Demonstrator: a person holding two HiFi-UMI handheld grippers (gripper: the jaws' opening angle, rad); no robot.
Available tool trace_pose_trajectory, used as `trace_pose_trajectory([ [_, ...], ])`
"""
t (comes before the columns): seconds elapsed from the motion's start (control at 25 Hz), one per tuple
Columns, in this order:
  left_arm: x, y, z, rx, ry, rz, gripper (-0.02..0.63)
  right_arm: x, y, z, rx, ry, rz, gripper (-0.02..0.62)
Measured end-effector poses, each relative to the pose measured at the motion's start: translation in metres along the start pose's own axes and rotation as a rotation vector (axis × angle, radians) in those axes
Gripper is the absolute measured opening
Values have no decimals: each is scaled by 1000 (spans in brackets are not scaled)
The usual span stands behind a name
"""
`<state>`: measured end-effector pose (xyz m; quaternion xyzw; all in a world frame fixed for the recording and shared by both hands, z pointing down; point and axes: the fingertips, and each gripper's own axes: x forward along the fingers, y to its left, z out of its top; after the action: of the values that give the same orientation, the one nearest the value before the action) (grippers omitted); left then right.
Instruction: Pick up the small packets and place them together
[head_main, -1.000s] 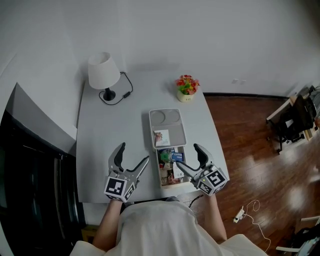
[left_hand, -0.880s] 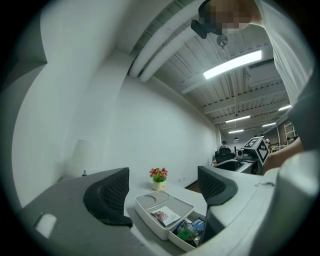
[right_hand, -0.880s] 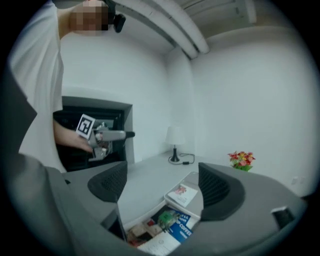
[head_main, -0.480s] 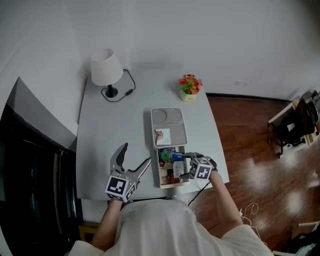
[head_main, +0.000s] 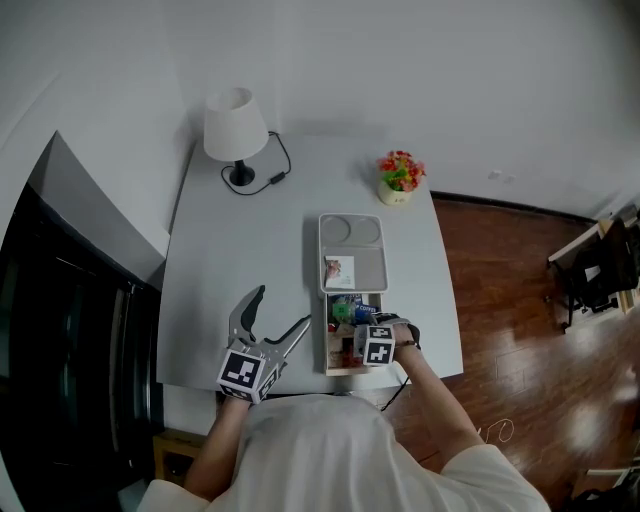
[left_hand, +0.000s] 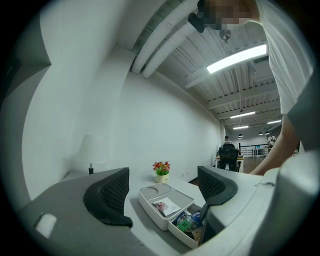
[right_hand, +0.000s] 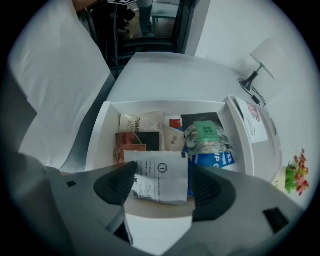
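A white open box (right_hand: 97, 137) at the table's near edge holds several small packets: a white printed one (right_hand: 161, 175), a green one (right_hand: 207, 132), a blue one (right_hand: 212, 159) and a brown one (right_hand: 137, 140). My right gripper (right_hand: 164, 186) points straight down into the box (head_main: 330, 362). Its jaws have just been closing and stand on either side of the white packet, which lies flat and unbent between the pads. The left gripper (head_main: 281, 307) hovers open and level left of the box with nothing between its jaws (left_hand: 165, 192).
The box's lid (head_main: 352, 250) lies just beyond it with a small card (head_main: 338, 268) on it. A white lamp (head_main: 236, 125) with its cord stands at the far left and a flower pot (head_main: 400, 172) at the far right. The table's near edge runs just behind both grippers.
The right gripper swung from level to pointing down and dropped into the box, its jaws narrowing around the white packet. The left gripper stayed where it was.
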<state>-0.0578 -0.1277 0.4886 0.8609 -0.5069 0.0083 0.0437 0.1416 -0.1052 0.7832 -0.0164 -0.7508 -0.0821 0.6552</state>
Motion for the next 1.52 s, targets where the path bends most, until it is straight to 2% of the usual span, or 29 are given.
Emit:
trace_pose_trajectory([
  [0.12, -3, 4, -3, -4, 4, 14, 428, 7, 2, -1, 11, 18, -1, 314],
  [0.16, -3, 5, -3, -5, 4, 18, 428, 7, 1, -2, 3, 21, -10, 285],
  [0.28, -2, 6, -2, -4, 4, 18, 428, 0, -5, -1, -10, 7, -57, 118],
  [0.44, 0, 7, -4, -7, 10, 13, 428, -13, -11, 2, 8, -28, -105, 17],
  [0.6, 4, 8, -4, -10, 8, 4, 428, -34, -13, 4, 39, -59, -149, 17],
  [0.8, 8, 9, -4, -11, 4, -8, 428, -76, -38, 6, 75, -100, -265, 17],
  [1.16, 14, 9, -3, -12, 0, -11, 428, -151, -141, 5, 160, -164, -545, 17],
  [1.32, 15, 12, 0, -20, -8, 1, 428, -154, -187, -9, 168, -115, -686, 17],
  [1.4, 15, 12, 3, -23, -15, 4, 420, -139, -195, -16, 143, -76, -701, 17],
  [1.52, 14, 13, 7, -18, -20, 11, 420, -109, -189, -16, 125, -66, -637, 17],
])
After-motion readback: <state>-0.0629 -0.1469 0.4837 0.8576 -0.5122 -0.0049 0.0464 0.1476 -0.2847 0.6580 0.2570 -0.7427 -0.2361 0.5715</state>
